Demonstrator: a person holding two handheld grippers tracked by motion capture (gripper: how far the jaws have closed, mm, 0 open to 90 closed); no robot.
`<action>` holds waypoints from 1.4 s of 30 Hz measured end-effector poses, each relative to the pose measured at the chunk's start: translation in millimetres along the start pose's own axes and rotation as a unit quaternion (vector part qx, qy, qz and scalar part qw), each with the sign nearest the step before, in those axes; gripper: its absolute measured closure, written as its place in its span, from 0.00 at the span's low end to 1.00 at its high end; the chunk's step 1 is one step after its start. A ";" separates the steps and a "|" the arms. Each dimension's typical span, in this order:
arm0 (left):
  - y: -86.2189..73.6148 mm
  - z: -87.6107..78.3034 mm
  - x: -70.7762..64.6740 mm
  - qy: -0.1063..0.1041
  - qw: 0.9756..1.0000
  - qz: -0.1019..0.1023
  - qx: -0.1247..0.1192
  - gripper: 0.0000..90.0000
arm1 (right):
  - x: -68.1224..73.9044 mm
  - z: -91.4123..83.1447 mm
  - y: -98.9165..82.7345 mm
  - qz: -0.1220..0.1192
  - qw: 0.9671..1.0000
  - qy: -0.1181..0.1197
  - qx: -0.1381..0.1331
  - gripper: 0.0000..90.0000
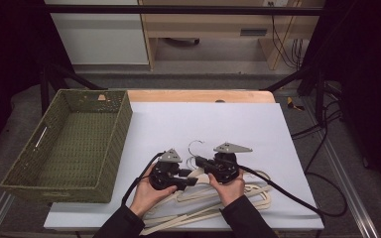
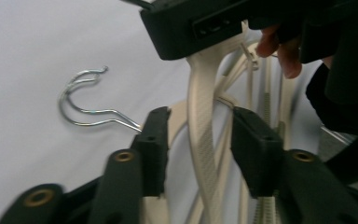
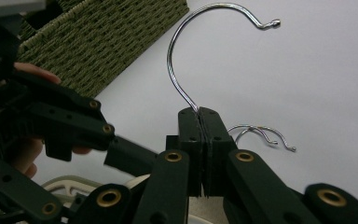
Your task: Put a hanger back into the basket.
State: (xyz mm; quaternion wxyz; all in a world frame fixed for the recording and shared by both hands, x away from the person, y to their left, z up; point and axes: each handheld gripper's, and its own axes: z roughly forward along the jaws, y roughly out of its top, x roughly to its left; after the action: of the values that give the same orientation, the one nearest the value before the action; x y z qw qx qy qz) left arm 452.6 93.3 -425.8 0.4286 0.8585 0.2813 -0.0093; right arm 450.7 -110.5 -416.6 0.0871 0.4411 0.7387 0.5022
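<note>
**Right claw clamped on a hanger hook, left claw astride a cream arm**

Seen from the high view: both claws low over a heap of cream hangers (image 1: 213, 198) near the front edge of the white-sheeted counter (image 1: 228, 124), just right of a green woven basket (image 1: 69, 144).

Right claw (image 3: 200, 116) — pressed tight together on the base of a chrome hook (image 3: 186, 46), no gap between the pads in the right gripper view. Hook rising above the jaws and curling over to the right, ending in a small ball tip. Two more chrome hooks (image 3: 261, 133) lying flat on the sheet just beside the jaws, to their right. Basket corner at upper left of that view, well apart from the held hook.

Left claw (image 2: 200, 135) — jaws partly apart, neither wide nor pinched, standing either side of a ribbed cream hanger arm (image 2: 203, 130) that runs up between them; cannot tell whether the pads (image 2: 256, 144) press on it, a gap showing at least on one side. Other cream arms crossing behind. A pair of hooks (image 2: 81, 100) resting on the sheet to the left of the jaws, touching the left pad's outer edge.
</note>
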 end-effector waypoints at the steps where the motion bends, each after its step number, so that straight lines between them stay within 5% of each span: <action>1: -0.5 1.6 -0.7 0.000 1.000 0.001 0.004 0.70 | 0.4 -0.8 0.0 -0.001 1.000 0.001 0.000 0.99; 5: -2.0 2.2 -2.3 0.001 1.000 -0.005 0.006 0.86 | 3.1 -5.3 -0.3 -0.003 1.000 0.001 -0.004 0.99; 9: -2.0 -1.5 -4.0 -0.011 1.000 -0.019 -0.009 0.89 | 5.5 -12.4 1.0 -0.014 1.000 0.007 -0.013 0.97; 16: 1.1 -12.9 -21.4 -0.042 0.998 -0.010 -0.037 0.94 | 10.6 -25.5 1.6 -0.037 0.999 0.031 -0.018 0.86; 20: 3.6 -22.3 -36.8 -0.022 0.998 0.015 -0.049 0.96 | 14.6 -38.3 2.6 -0.062 0.996 0.047 -0.031 0.75; 26: 5.3 -38.0 -43.8 -0.009 0.997 0.024 -0.076 0.96 | 18.2 -60.4 7.0 -0.093 0.992 0.058 -0.066 0.50; 34: 3.9 -71.3 -29.2 0.037 0.993 0.021 -0.111 0.95 | 3.7 -84.8 15.0 -0.127 0.987 0.014 -0.094 0.17; 42: 4.2 -103.9 -19.7 0.072 0.987 0.023 -0.139 0.95 | -20.8 -90.6 12.7 -0.119 0.989 -0.023 -0.090 0.10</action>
State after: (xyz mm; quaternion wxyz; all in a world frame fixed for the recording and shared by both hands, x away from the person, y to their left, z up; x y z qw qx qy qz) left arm 414.7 158.9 -351.9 0.5225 0.7954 0.2899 0.1019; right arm 418.4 -184.9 -369.3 0.2025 0.3519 0.7352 0.5429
